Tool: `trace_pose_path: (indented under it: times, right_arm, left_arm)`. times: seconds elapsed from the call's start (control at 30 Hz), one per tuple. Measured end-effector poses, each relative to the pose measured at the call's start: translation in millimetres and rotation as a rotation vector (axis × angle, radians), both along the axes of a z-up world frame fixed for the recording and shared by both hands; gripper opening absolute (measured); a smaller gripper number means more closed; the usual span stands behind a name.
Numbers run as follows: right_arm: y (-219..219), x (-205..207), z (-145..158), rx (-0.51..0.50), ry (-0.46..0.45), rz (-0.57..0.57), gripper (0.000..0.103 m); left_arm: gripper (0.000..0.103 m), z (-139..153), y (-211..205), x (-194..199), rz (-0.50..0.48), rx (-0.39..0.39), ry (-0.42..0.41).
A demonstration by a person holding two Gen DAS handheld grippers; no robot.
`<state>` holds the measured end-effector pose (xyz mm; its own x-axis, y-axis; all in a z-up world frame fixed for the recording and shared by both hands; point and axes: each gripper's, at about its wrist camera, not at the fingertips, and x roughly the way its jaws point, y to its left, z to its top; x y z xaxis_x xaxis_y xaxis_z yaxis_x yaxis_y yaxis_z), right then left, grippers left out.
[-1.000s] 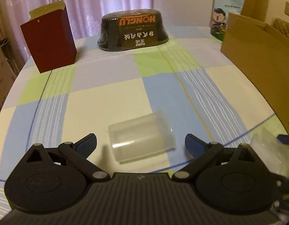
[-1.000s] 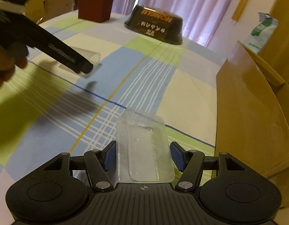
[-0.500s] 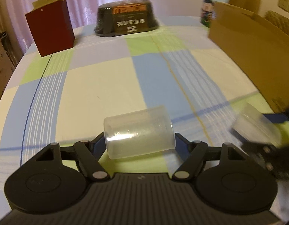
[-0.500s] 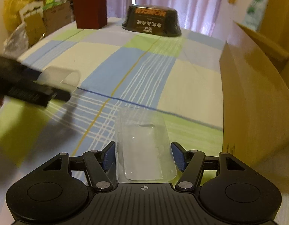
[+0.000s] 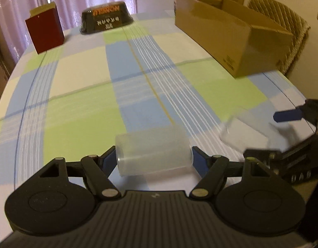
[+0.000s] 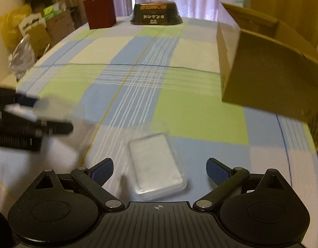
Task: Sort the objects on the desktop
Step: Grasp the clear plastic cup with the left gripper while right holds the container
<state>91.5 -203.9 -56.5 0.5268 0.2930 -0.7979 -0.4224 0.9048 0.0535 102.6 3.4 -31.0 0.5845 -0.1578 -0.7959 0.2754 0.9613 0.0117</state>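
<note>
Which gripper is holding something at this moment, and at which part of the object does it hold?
The left gripper holds the translucent cup, lying sideways, by its two ends. The right gripper is open; the clear flat case lies between its fingers untouched.

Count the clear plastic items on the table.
2. A frosted cylindrical container lies on its side, gripped between the left gripper's fingers; a flat clear case rests between the open right gripper's fingers.
</note>
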Motion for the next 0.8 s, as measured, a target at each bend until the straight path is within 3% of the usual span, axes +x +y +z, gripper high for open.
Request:
trace_pose_path:
  times: [0.37, 0.8]
  right_arm:
    - [10.5, -1.5, -6.0, -0.029, -0.049, 0.099, 0.098]
    - [9.4, -0.6, -8.7, -0.022, -0.024, 0.064, 0.098]
  left_arm:
    - [0.080, -6.4, 2.0, -12.9, 0.024, 0.036, 0.009]
    - [0.082, -13.3, 10.1, -29.7, 0.041, 0.036, 0.037]
